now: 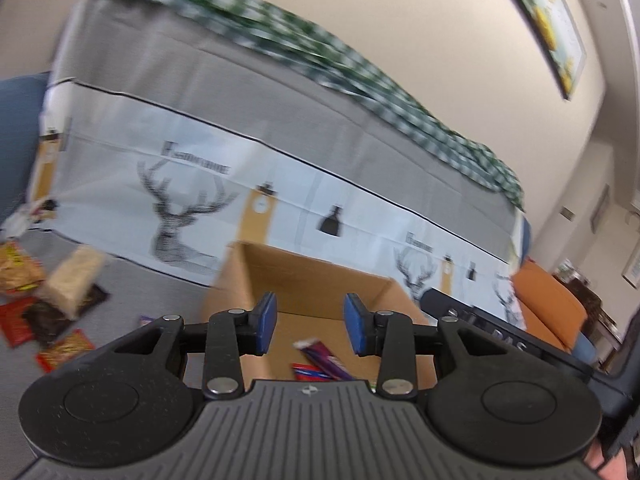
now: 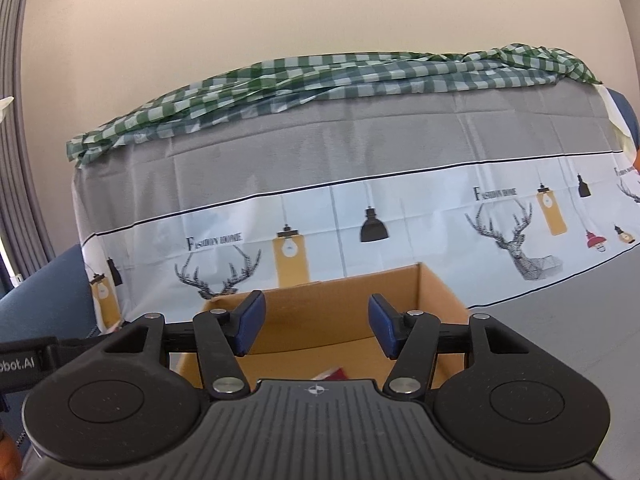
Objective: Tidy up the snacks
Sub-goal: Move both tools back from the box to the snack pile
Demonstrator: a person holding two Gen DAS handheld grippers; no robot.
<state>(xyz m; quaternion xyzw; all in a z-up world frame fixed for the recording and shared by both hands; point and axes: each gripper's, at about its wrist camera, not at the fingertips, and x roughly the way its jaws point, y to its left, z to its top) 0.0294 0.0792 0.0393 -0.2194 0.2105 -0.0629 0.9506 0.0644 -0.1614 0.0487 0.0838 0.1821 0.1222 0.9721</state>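
Note:
An open cardboard box point(image 1: 320, 280) stands on the grey cloth, also in the right wrist view point(image 2: 340, 304). My left gripper point(image 1: 310, 326) is open and empty above the box. Inside it lie a purple snack bar point(image 1: 326, 358) and a red packet point(image 1: 310, 372). My right gripper point(image 2: 312, 328) is open and empty over the same box, where a red packet point(image 2: 334, 374) shows at the bottom. Loose snacks lie left of the box: a pale puffed-snack bag point(image 1: 74, 276), a dark packet point(image 1: 56, 316), red packets point(image 1: 66, 350) and an orange bag point(image 1: 18, 268).
A sofa back draped in deer-print cloth point(image 2: 360, 200) rises behind the box, with a green checked cloth point(image 2: 340, 76) on top. The other gripper's black body point(image 1: 500, 340) is at the right of the left wrist view. An orange seat point(image 1: 548, 308) stands far right.

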